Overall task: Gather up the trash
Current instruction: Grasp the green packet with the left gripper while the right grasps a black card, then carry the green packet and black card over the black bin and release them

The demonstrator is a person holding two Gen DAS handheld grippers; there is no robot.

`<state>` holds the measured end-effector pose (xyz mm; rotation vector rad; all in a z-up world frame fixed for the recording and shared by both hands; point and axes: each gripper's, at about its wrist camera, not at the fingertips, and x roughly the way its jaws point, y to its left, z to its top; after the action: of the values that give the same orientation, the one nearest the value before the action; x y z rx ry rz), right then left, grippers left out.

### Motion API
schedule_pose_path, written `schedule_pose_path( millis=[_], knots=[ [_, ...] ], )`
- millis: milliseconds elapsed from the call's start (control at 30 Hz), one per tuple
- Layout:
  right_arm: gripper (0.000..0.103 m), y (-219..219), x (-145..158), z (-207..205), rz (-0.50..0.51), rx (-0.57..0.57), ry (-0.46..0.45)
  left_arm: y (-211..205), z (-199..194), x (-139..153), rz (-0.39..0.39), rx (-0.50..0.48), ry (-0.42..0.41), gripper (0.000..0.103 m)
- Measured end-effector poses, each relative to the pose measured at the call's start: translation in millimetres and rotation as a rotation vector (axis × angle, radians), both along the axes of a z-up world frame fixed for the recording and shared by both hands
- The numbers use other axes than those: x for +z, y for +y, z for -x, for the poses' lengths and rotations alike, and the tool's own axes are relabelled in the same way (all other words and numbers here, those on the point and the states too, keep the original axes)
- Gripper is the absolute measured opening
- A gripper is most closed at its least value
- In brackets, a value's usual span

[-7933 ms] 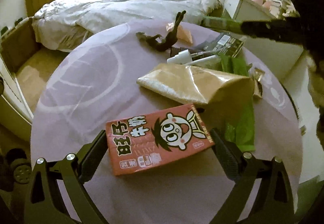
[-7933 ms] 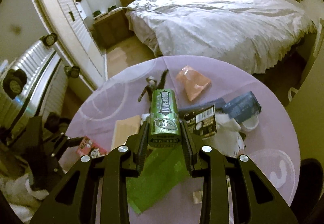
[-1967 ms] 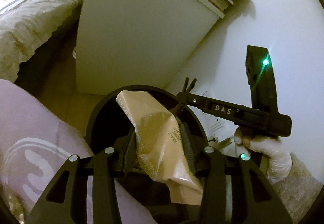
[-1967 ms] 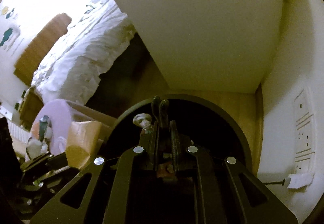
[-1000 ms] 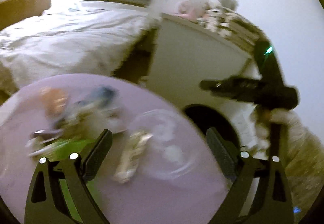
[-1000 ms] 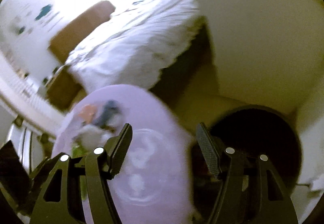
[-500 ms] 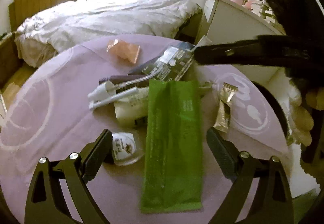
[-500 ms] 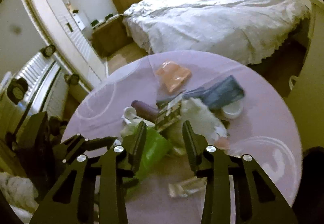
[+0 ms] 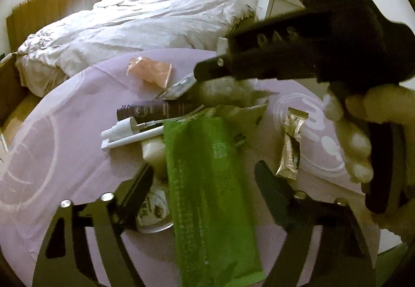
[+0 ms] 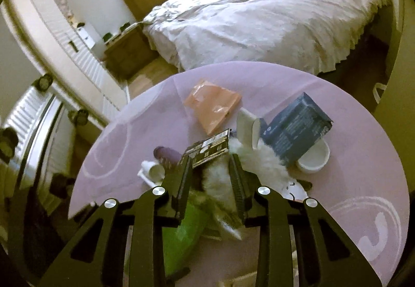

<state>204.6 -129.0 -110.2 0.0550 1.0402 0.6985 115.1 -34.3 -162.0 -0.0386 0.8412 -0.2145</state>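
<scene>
Now the left hand-held gripper is closing, its jaws astride but clear of the green wrapper mid-worktop. Meanwhile the right hand-held gripper is closing around a white fluffy wad beside the dark carton.

The green packet covers much of the white block and part of the small clear tub. The right gripper hides the far clutter on the bench. From the right wrist, the white fluffy wad is blurred; whether the closing jaws touch it cannot be told.
</scene>
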Motion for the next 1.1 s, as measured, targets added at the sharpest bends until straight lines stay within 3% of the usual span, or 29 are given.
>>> schedule_pose_path(
  millis=[67,200,233,267,367,533,733,900,1100],
  knots=[
    [0.031,5.7,-0.3,-4.8,0.021,0.005,-0.01,0.9,-1.9,-0.4,-0.006,0.005,0.009,0.055],
    [0.031,20.2,-3.4,-12.2,0.049,0.024,-0.002,4.4,-1.0,-0.8,0.009,0.012,0.015,0.046],
    [0.03,24.0,-3.6,-13.6,0.05,0.033,0.0,7.2,1.2,0.1,0.01,0.016,0.009,0.036],
    [0.02,26.0,-3.8,-14.5,0.05,0.039,0.003,10.5,3.0,1.0,0.018,0.021,0.007,0.02],
    [0.008,26.3,-6.1,-16.1,0.018,0.042,0.03,24.0,8.1,3.8,0.079,0.028,0.005,0.014],
    [0.006,23.0,-1.9,-14.0,-0.007,0.024,0.029,54.2,21.8,21.2,0.178,0.065,-0.026,0.008],
    [0.003,18.7,25.2,-5.4,-0.063,0.039,-0.022,87.2,25.9,43.8,0.291,0.105,-0.053,0.008],
    [0.003,1.2,62.2,10.3,-0.082,0.053,-0.098,96.6,28.2,60.3,0.334,0.105,-0.082,0.008],
    [0.003,-43.0,100.8,28.0,-0.061,0.024,-0.184,66.5,21.2,82.1,0.341,0.026,-0.106,0.008]
  ],
)
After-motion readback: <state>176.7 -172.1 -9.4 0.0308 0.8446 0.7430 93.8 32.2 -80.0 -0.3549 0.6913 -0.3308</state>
